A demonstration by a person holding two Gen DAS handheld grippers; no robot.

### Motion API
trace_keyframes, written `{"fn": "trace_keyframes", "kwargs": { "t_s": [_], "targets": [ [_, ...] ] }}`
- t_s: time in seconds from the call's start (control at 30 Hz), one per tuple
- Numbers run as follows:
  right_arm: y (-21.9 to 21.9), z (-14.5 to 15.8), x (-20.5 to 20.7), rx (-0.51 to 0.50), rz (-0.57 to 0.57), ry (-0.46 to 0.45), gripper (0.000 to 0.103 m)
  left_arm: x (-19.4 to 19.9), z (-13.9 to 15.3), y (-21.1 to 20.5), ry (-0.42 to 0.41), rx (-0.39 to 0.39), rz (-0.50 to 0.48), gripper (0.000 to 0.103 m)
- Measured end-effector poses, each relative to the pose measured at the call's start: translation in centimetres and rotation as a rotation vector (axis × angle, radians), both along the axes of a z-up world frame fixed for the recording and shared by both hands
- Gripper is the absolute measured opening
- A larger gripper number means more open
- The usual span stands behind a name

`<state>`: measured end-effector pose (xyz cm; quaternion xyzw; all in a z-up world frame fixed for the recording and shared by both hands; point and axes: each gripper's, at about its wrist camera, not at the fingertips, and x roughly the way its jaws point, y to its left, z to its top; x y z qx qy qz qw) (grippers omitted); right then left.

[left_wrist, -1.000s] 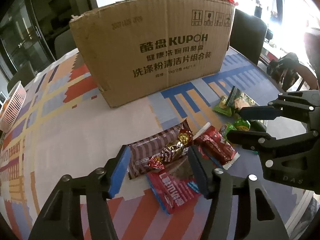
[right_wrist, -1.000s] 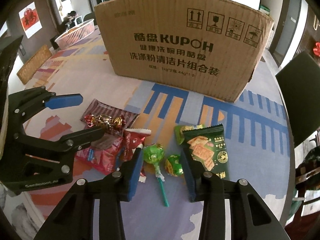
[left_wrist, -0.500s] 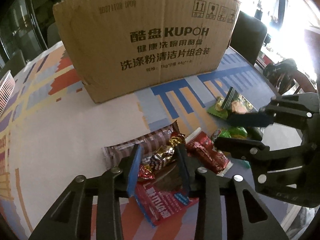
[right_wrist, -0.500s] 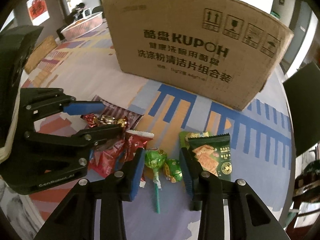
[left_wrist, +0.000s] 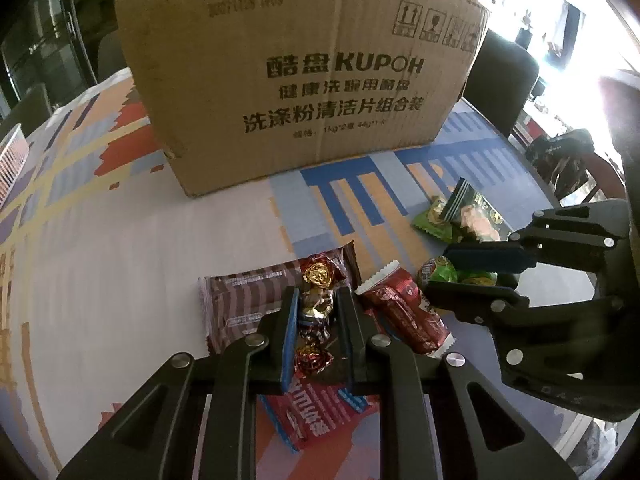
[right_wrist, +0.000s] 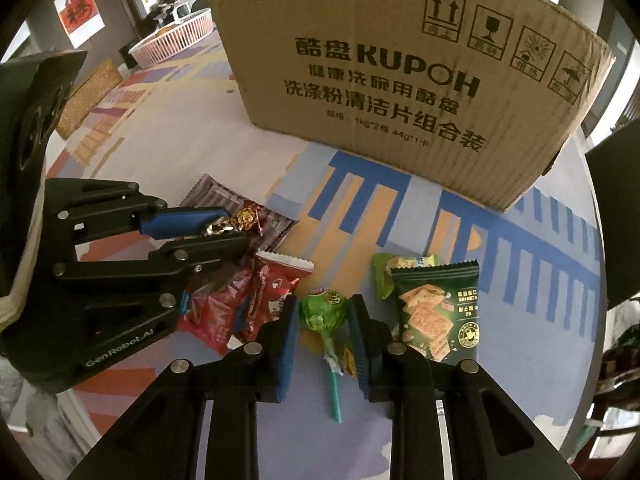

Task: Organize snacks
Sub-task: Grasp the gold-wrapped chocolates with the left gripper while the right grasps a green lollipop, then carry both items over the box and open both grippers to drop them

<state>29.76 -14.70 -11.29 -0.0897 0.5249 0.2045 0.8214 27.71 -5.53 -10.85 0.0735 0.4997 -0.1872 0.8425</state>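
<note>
A pile of snacks lies before a big cardboard box (left_wrist: 296, 68) on the patterned table. My left gripper (left_wrist: 318, 300) is shut on a gold-and-red foil candy (left_wrist: 316, 304) that lies on a brown striped bar (left_wrist: 248, 300); it shows from the side in the right wrist view (right_wrist: 224, 232). My right gripper (right_wrist: 324, 316) is shut on a green lollipop (right_wrist: 322, 312) with a green stick; it shows in the left wrist view (left_wrist: 464, 276). A red packet (left_wrist: 404, 316), a red-blue packet (left_wrist: 320, 412) and a green cracker pack (right_wrist: 438, 312) lie around.
The box (right_wrist: 400, 80) stands upright at the back of the table. A white-pink basket (right_wrist: 176, 36) and a woven mat (right_wrist: 86, 98) sit far left. A dark chair (left_wrist: 504, 76) stands behind right. The table edge (left_wrist: 580, 240) is close on the right.
Both grippers have moved forward and down onto the snacks and closed: the left around the foil candy, the right around the green lollipop.
</note>
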Motion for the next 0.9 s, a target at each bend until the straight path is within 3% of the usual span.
{"fn": "trace_keyframes", "kwargs": {
  "t_s": [0.23,0.9],
  "targets": [
    [-0.6,1.2,-1.0,0.034,-0.04,-0.053,0.025,-1.0,2.1,0.3,-0.047,-0.009,0.028,0.019],
    [-2.8,11.5,-2.1,0.175,-0.142,-0.316,0.025,-1.5,12.7,-0.7,-0.266,-0.098,0.047,0.019]
  ]
}}
